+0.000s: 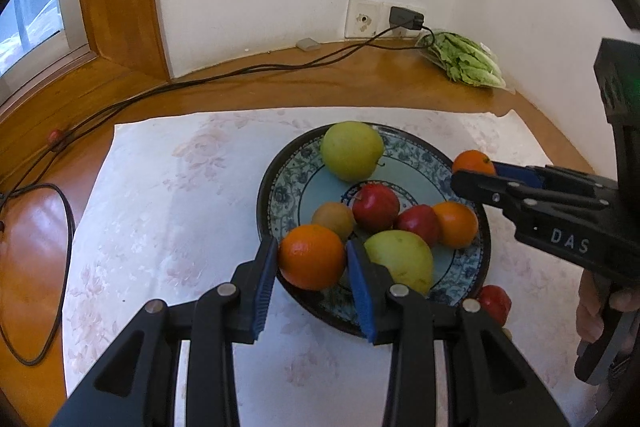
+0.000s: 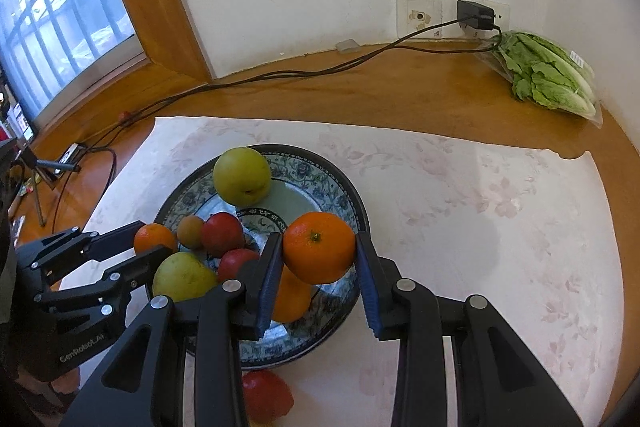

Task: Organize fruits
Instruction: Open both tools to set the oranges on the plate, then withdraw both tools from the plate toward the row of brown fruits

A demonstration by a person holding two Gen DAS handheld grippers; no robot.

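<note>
Oranges are sitting in both of your claws: the left gripper (image 1: 312,259) is pinching one orange (image 1: 312,255) over the plate's (image 1: 280,187) near rim, and the right gripper (image 2: 318,259) is pinching another orange (image 2: 319,247) above the plate's right side. A red fruit (image 2: 266,401) is lying on the cloth (image 2: 480,207) just beside the plate's near edge

Red fruit (image 2: 266,401) half-hidden behind fingers (image 2: 269,283)
</note>
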